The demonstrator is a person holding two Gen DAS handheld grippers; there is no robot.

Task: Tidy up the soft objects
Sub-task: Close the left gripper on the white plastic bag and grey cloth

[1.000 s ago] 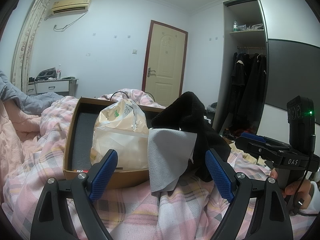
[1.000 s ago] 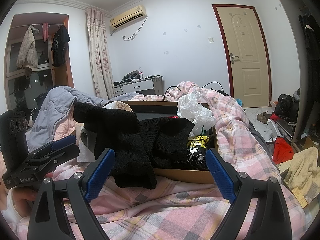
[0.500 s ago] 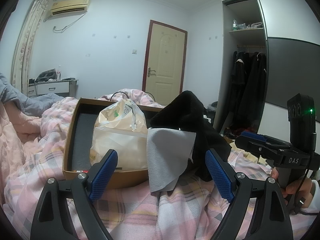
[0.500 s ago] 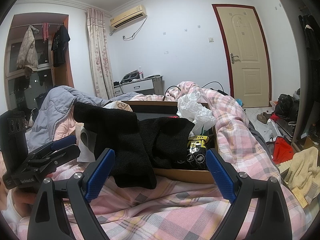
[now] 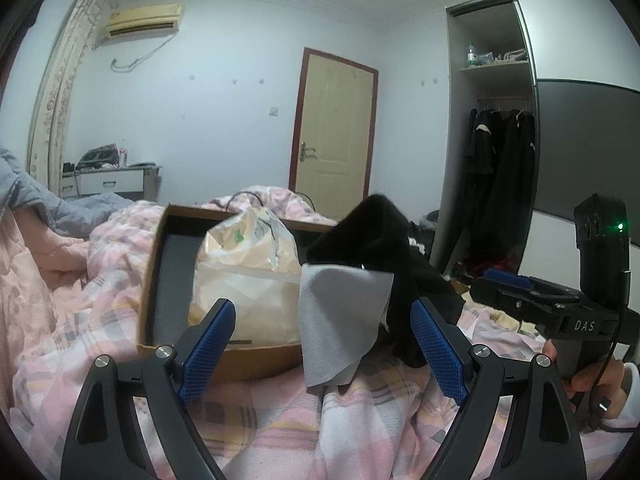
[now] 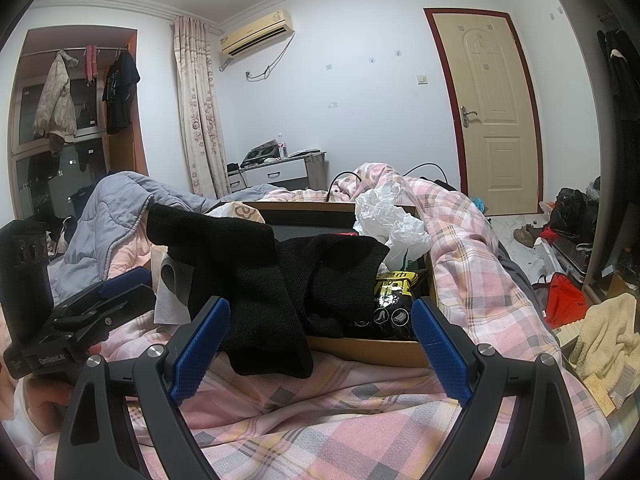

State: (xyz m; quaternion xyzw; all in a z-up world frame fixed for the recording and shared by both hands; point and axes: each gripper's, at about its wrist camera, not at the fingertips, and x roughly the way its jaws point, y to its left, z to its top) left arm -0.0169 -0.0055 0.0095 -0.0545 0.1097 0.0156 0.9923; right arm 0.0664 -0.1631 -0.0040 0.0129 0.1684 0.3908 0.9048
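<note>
While both claws hover above the pink plaid bedspread (image 6: 320,420), each stands released with nothing between its blue pads. The left claw (image 5: 324,348) faces a brown cardboard box (image 5: 148,280) that sits on the bed and holds a cream plastic bag (image 5: 244,276). A gray cloth (image 5: 340,320) hangs over the near edge of the box, just beside the bag, with a black knit garment (image 6: 256,276) piled behind it and spilling over the box rim onto the bedspread. The right claw (image 6: 316,340) looks at the same garment from the other side; behind it in the box lie a crumpled white bag (image 6: 392,228) and a black-and-yellow packet (image 6: 394,292).
</note>
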